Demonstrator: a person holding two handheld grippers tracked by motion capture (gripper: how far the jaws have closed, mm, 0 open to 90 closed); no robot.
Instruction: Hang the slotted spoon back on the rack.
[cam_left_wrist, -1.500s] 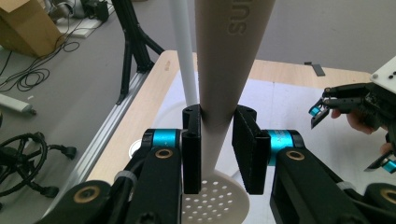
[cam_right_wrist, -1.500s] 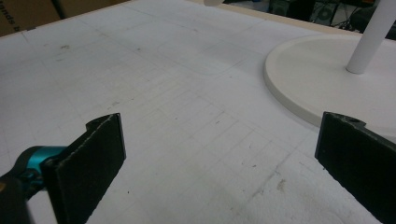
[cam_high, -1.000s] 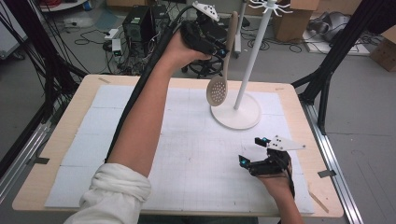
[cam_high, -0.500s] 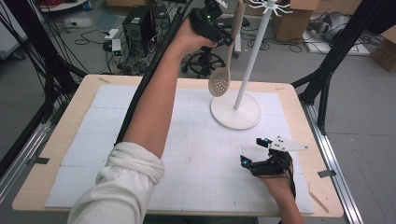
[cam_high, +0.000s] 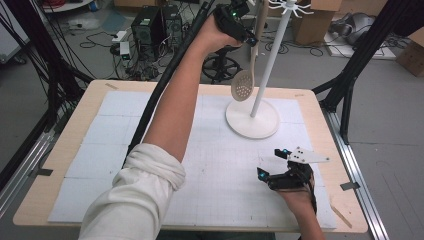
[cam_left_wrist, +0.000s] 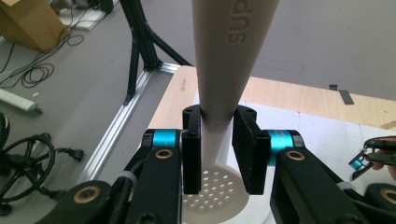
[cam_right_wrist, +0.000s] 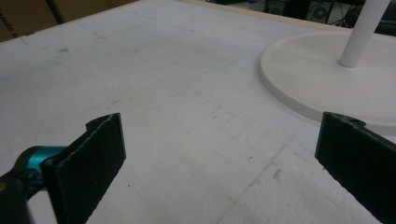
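Your desk (cam_high: 320, 107) is a pale wooden top covered with white gridded sheets (cam_high: 125, 107). On the far right part of the sheets stands the rack (cam_high: 252, 119), a white round base with a thin upright pole and hooks at the top; in the right gripper view its base (cam_right_wrist: 303, 84) lies ahead and to the right of the fingers.

Your left arm reaches up and forward over the desk, sleeve bunched at the elbow, and holds the left gripper (cam_high: 239, 26) high, just left of the pole and near its hooks. Its fingers (cam_left_wrist: 192, 149) are closed on the handle of the spoon (cam_high: 243, 84), a beige slotted spoon that hangs upright in the air with its perforated bowl down, above the base's left edge and clear of it. In the left gripper view the handle (cam_left_wrist: 224, 60) runs up between the two fingers, pinched from both sides, and the bowl (cam_left_wrist: 217, 191) shows below them. Whether the handle's top touches a hook you cannot tell.

Your right gripper (cam_high: 280, 172) rests low on the near right part of the sheets, well apart from the spoon and near the base. Its fingers (cam_right_wrist: 88, 158) stand wide open, holding nothing, just above the sheet.
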